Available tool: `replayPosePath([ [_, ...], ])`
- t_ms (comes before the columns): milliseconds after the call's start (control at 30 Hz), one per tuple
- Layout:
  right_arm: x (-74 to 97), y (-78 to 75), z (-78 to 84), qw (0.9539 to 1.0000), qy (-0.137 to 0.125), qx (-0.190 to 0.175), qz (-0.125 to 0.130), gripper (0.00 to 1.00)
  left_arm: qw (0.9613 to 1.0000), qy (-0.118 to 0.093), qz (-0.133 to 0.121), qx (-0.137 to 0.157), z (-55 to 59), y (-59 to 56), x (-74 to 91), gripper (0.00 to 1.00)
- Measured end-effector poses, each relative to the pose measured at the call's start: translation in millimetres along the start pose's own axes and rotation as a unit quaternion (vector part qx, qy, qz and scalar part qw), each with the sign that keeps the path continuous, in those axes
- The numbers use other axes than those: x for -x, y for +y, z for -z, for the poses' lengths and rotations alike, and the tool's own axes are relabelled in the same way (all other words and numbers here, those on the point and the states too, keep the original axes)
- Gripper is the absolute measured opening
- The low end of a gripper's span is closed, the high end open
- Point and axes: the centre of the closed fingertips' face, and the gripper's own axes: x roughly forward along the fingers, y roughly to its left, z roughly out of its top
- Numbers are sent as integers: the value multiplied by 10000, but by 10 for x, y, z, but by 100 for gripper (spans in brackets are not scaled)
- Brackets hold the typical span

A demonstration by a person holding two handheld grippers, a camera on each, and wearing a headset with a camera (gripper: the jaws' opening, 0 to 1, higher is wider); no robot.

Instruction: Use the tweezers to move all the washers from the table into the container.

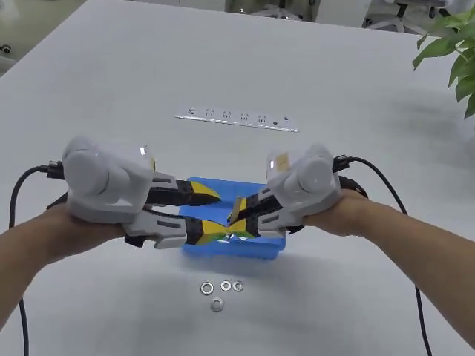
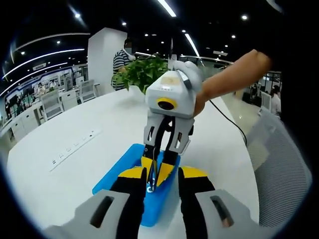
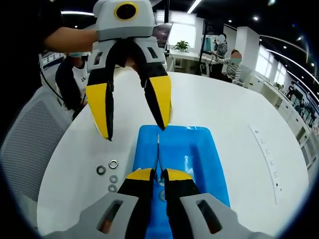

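The right claw [image 3: 158, 175] is clamped on the tweezers [image 3: 158, 149] above the blue container [image 3: 199, 149]; the left claw [image 3: 133, 128] gapes, holding nothing; four washers [image 1: 207, 288] lie on the tabletop [image 1: 223, 67] near the container; the thin tweezers could twist in that grip and flick a washer away.

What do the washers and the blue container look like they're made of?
The washers look like metal: thin silvery rings with bright glints. The container is probably plastic: uniform bright blue, smooth and slightly glossy, with soft reflections on its floor.
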Motion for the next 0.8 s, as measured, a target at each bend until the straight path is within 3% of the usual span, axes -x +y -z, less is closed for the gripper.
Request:
replayPosePath([
  [300, -22, 16, 19, 10000, 31, 16, -46, 10, 9997, 170, -28, -149, -10, 87, -109, 21],
  [800, -23, 24, 10, 10000, 11, 57, -67, 10, 9987, 291, 110, -401, -31, 77, -212, 8],
])
